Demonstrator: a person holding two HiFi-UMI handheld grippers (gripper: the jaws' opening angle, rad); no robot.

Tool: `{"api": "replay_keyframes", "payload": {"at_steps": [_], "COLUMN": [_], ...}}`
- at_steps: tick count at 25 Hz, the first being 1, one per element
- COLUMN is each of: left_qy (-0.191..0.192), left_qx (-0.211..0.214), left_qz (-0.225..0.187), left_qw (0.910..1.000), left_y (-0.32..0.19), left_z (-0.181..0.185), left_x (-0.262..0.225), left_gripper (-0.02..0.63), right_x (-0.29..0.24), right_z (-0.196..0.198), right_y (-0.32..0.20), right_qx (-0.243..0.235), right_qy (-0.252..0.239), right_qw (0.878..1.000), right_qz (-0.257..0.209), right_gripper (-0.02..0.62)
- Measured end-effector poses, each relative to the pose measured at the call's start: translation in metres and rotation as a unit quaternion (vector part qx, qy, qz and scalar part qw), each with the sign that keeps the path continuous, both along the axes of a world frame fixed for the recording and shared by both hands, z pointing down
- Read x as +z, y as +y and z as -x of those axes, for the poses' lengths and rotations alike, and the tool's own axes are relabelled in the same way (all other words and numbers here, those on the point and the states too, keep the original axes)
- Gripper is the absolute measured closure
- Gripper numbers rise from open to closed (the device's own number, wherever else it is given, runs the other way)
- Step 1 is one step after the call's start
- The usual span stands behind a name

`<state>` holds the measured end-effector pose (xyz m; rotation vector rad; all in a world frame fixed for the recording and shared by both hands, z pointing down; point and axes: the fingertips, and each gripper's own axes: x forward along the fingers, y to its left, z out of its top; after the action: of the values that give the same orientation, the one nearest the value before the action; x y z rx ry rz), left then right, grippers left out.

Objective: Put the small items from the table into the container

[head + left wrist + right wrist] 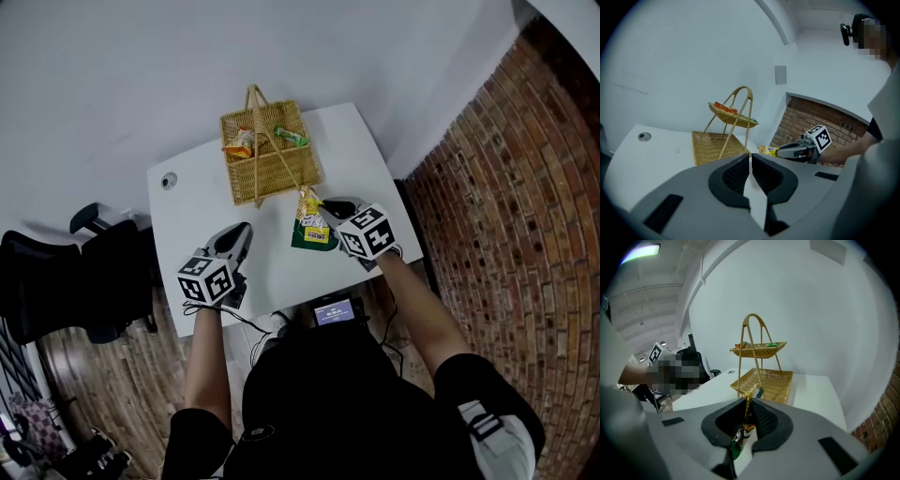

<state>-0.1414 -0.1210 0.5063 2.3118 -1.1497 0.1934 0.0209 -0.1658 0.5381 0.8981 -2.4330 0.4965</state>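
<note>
- The right gripper (323, 203) is clamped on the top edge of a yellow-and-green snack packet (312, 230). The packet hangs below the jaws over the white table (187, 216), just short of the wicker basket (246, 183) at the table's far edge.
- That pinch is thin. In the right gripper view, only a narrow strip of the packet (748, 401) sits between the pads. A jolt on the way in could let it slide out and drop onto the table short of the basket.
- Watch the tall handle hoop (753, 314) and the upper tray (757, 350). The dangling packet could snag the frame or the tray's rim. The basket looks light, so a knock might tip it or shove it toward the far edge.
- The upper tray already carries an orange packet (241, 143) and a green one (291, 137). A drop in there risks nudging one over the shallow rim. The lower tray (764, 380) looks bare, so I'd call it the safer target.
- If the packet is let go too high, it may land on a rim and flop outside.
- The left gripper (246, 228) has its jaws together on nothing. It sits toward the table's near edge on the left side, well apart from the basket. It isn't steadying anything, so any bump to the basket goes unchecked.
- I see no other loose items on the table, so this looks like the last one to go in.
</note>
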Motion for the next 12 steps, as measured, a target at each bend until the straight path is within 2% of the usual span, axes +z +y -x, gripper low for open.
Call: {"api": "replay_keyframes", "payload": {"at_steps": [12], "left_qy": [-0.006], "left_qx": [-0.008], "left_qz": [0.009], "left_qw": [0.9999], "left_y": [-0.021], "left_z": [-0.001], "left_x": [0.006], "left_gripper": [0.594], "right_x": [-0.002], "right_z": [-0.016], "right_y": [-0.040], "right_qx": [0.014], "right_qy": [0.002], "right_qw": [1.000], "right_qz": [-0.005], "right_gripper": [0.549]}}
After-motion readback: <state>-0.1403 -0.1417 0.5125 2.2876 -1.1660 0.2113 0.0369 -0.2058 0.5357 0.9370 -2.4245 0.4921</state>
